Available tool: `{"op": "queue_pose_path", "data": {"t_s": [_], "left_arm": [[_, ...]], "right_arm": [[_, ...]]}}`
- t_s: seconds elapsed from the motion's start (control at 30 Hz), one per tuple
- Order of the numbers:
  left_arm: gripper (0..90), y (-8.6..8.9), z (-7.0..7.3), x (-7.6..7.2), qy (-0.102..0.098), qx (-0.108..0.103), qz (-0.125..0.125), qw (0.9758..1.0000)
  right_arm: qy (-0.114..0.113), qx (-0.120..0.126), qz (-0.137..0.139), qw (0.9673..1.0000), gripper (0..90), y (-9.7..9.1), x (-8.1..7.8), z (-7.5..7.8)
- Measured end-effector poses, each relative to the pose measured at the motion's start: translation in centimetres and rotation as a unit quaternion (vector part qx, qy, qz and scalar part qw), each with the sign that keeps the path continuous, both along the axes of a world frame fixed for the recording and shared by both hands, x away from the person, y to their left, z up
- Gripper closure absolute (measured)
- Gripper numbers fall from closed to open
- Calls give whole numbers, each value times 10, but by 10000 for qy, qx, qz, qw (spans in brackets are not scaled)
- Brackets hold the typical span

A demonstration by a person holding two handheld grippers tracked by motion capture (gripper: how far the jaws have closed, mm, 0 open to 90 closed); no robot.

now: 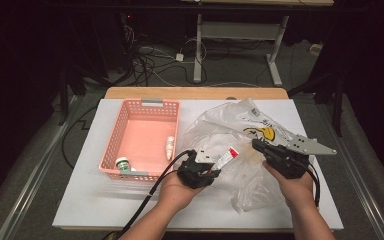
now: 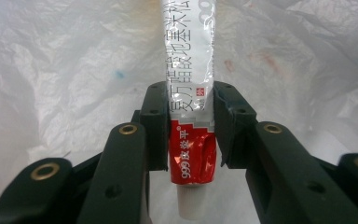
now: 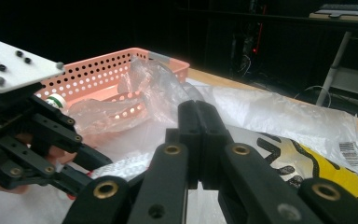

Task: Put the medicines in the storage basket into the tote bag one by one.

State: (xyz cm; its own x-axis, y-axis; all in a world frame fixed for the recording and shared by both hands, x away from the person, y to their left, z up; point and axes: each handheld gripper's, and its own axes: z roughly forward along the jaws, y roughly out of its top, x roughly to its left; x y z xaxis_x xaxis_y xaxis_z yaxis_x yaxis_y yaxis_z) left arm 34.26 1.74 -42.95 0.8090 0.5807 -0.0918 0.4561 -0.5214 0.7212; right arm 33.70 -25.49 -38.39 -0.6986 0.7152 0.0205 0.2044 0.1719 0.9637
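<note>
Background: dark room beyond the table, with cables on the floor and the legs of a white desk at twelve o'clock in the high view.
Surface: white tabletop point(image 1: 105, 200) with a wooden edge strip along its far side.
Plastic bag point(image 1: 240, 130): clear and crumpled, with yellow and black print, spread over the middle and right of the table, at three o'clock from the basket.
Ointment tube point(image 2: 191, 116): red and white with printed Chinese characters and a white cap; it is held above the near edge of the bag, just at three o'clock from the basket's near right corner.
Left gripper point(image 1: 215, 167): its two black pads pinch the tube from both sides, just above the red band, with the cap end pointing back toward the camera in the left gripper view.
Right gripper point(image 1: 258, 146): jaws pressed flat together with nothing visible between them; the tips sit at the bag's film, and they may be nipping a fold of it, though the view is too poor to tell.
Pink basket point(image 1: 115, 145): perforated plastic, at nine o'clock from the left gripper.
Basket contents: a small white bottle point(image 1: 170, 147) lying by the right wall and a green-banded white jar point(image 1: 123, 165) in the near left corner.
</note>
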Motion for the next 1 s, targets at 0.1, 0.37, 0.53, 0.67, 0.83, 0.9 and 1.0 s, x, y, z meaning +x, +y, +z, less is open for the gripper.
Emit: {"op": "queue_pose_path", "data": {"t_s": [0.1,0.37,0.53,0.67,0.83,0.9,1.0], "left_arm": [[667,-7,0,5,1,6,0,10000],[667,-23,-4,18,5,123,87,9999],[667,-29,-8,27,3,166,187,9997],[667,-35,-12,34,10,177,282,9994],[666,-42,-15,41,30,123,325,9994],[666,-46,-16,44,18,138,325,9994],[666,-51,-16,48,-13,120,352,9993]], "right_arm": [[17,4,5,10000,900,0,0,0],[6,28,16,10000,900,1,1,0],[7,40,21,10000,900,1,1,0],[16,40,11,10000,900,0,2,-1],[11,43,8,10000,900,-1,3,-1],[24,53,0,10000,900,-1,3,-1],[27,59,1,10000,900,-1,3,-1]]}}
